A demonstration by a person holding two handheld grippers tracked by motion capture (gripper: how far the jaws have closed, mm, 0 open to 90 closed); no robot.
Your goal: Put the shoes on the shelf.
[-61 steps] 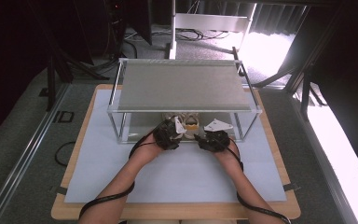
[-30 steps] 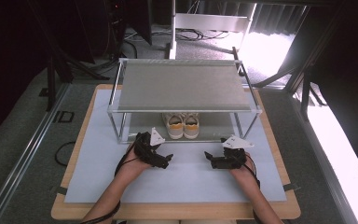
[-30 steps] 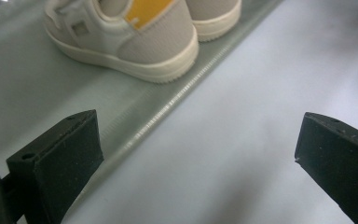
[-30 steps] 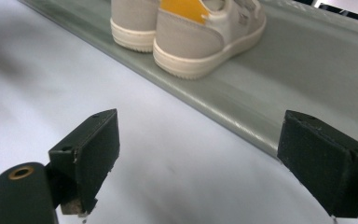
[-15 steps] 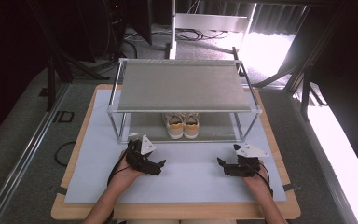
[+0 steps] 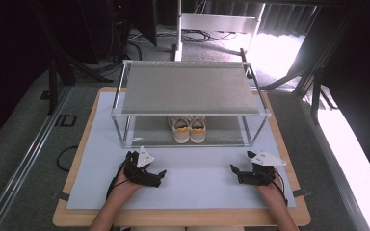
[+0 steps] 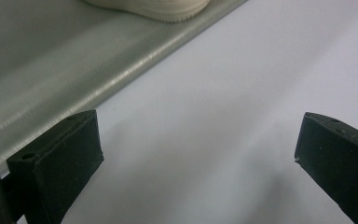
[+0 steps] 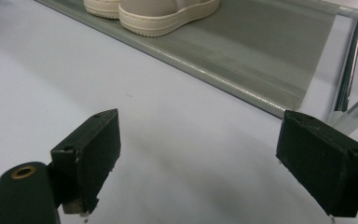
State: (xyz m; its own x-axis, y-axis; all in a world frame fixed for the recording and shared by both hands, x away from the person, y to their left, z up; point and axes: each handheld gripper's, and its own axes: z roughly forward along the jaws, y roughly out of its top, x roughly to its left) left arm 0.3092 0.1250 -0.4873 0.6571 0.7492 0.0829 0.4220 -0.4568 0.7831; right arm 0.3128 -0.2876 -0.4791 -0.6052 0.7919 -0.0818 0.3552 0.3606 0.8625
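Cream-white with yellow-orange heel tabs, the pair of shoes [image 6: 189,129] stands side by side on the lower shelf [image 6: 147,131] of a grey two-tier metal rack [image 6: 188,89], near the middle, heels toward the person; no brand or writing on them can be read. In the right gripper view their pale ribbed soles [image 8: 168,21] sit at the shelf's front part, just behind its edge. The rack rests on a pale blue-white mat [image 6: 197,175] that covers the wooden surface [image 6: 77,144]. In front of the rack, well apart from the shoes, the left gripper [image 6: 158,175] and the right gripper [image 6: 234,172] rest low over the mat, one at each side, pointing inward toward each other. Both have their black fingers [image 7: 56,161] spread wide with nothing between them but bare mat.
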